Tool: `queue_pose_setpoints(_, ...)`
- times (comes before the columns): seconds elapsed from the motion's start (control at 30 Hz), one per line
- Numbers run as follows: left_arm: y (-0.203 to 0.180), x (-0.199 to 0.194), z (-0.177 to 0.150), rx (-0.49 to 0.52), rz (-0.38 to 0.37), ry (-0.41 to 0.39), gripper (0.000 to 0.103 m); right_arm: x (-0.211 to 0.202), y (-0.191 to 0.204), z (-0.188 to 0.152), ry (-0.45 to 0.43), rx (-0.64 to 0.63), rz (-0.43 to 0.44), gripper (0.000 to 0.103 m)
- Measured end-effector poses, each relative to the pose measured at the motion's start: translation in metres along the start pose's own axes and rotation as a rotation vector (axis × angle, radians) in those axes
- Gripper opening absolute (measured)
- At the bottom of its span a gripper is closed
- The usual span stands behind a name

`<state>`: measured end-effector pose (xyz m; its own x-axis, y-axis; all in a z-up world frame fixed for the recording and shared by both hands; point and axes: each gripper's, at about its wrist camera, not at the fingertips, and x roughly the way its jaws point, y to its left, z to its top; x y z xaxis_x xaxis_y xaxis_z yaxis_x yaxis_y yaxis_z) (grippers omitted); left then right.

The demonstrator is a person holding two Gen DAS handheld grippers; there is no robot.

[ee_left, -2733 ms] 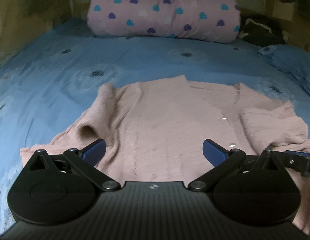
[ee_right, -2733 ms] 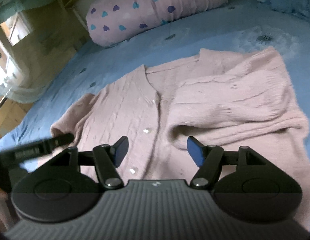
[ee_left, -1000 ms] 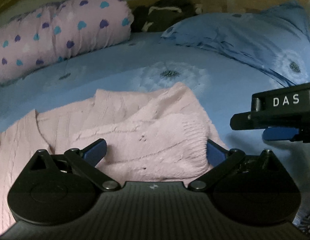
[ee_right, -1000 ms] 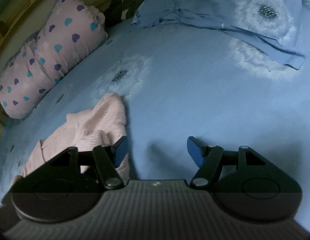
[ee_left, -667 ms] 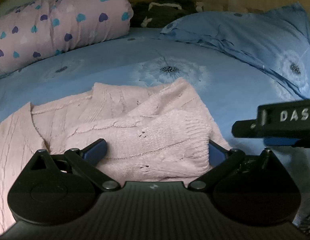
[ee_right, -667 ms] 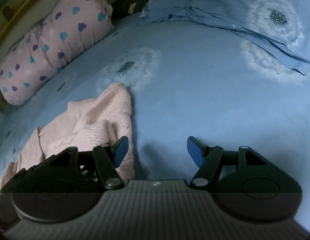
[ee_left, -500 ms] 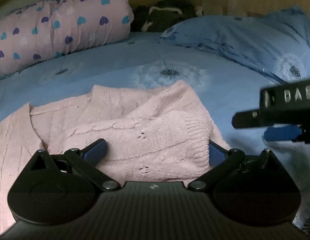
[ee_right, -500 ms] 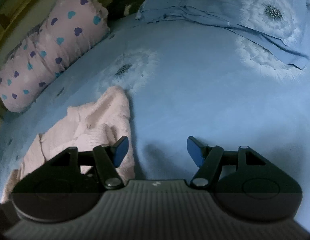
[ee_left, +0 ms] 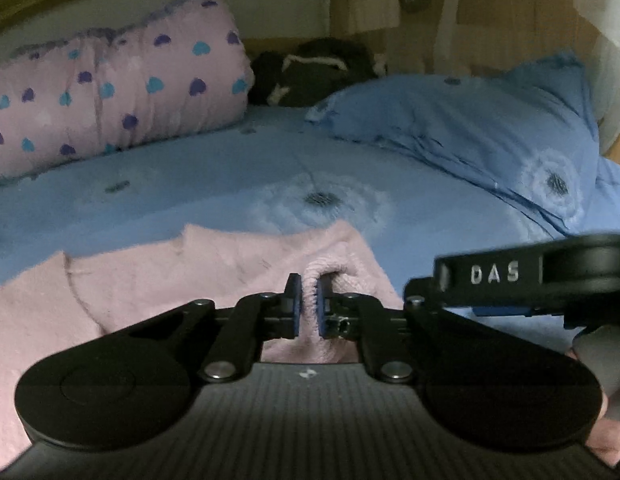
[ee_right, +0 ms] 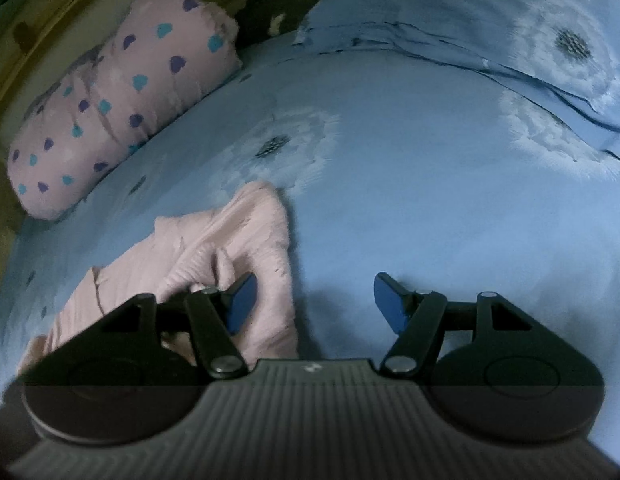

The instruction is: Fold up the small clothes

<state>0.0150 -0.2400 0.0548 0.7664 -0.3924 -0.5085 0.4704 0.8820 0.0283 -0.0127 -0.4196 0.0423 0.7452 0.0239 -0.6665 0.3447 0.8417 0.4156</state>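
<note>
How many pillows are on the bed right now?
2. The pink heart-print pillow lies at the far left, the blue flowered pillow at the far right. The dark bundle between them could hide more.

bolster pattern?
Pink bolster with purple and teal hearts; clearest in the left wrist view.

I saw a bed (ee_left: 213, 184) with a blue flower sheet. A pink pillow (ee_left: 109, 92) with hearts and a blue pillow (ee_left: 470, 128) lay by the wooden wall (ee_left: 490, 20). It was dim.
</note>
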Motion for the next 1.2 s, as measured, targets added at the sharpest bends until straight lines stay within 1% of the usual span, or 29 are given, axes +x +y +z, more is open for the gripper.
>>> queue_pose_setpoints(0.07, 0.01, -0.01, 0.003, 0.007, 0.022, -0.006, 0.008, 0.0, 0.003, -0.001, -0.004, -0.024, 0.003, 0.068)
queue_pose_setpoints(0.13, 0.022, -0.018, 0.004, 0.018, 0.047, -0.012, 0.008, -0.001, 0.004, 0.001, -0.011, -0.017, 0.008, 0.068)
queue_pose_setpoints(0.27, 0.057, -0.037, 0.002, 0.002, 0.099, -0.029, 0.008, 0.001, 0.0, 0.005, -0.011, 0.066, 0.059, 0.068)
queue_pose_setpoints(0.37, 0.088, -0.051, -0.003, -0.022, 0.158, -0.035, 0.008, 0.0, 0.004, 0.005, -0.014, 0.089, 0.085, 0.068)
queue_pose_setpoints(0.47, 0.118, -0.066, -0.016, -0.011, 0.247, -0.044, 0.008, 0.001, 0.014, 0.001, -0.022, 0.075, 0.096, 0.068)
queue_pose_setpoints(0.53, 0.14, -0.072, -0.027, -0.018, 0.306, -0.024, 0.008, 0.005, 0.021, -0.001, -0.017, 0.069, 0.093, 0.068)
queue_pose_setpoints(0.67, 0.183, -0.081, -0.049, -0.07, 0.392, 0.02, 0.008, 0.018, 0.039, -0.01, 0.035, 0.082, 0.116, 0.068)
queue_pose_setpoints(0.73, 0.201, -0.08, -0.06, -0.084, 0.441, 0.043, 0.008, 0.019, 0.049, -0.012, 0.033, 0.042, 0.114, 0.068)
queue_pose_setpoints(0.87, 0.228, -0.078, -0.077, -0.095, 0.509, 0.087, 0.008, 0.019, 0.061, -0.018, 0.027, -0.026, 0.084, 0.068)
queue_pose_setpoints(0.93, 0.236, -0.079, -0.082, -0.108, 0.511, 0.093, 0.008, 0.02, 0.061, -0.018, 0.029, -0.033, 0.079, 0.068)
queue_pose_setpoints(1.0, 0.243, -0.082, -0.084, -0.123, 0.483, 0.088, 0.009, 0.018, 0.058, -0.02, 0.028, -0.023, 0.076, 0.068)
queue_pose_setpoints(1.1, 0.248, -0.083, -0.081, -0.167, 0.412, 0.093, 0.01, 0.016, 0.059, -0.02, 0.027, -0.023, 0.069, 0.068)
queue_pose_setpoints(1.2, 0.256, -0.086, -0.076, -0.27, 0.333, 0.11, 0.01, 0.017, 0.064, -0.017, 0.015, -0.071, 0.07, 0.068)
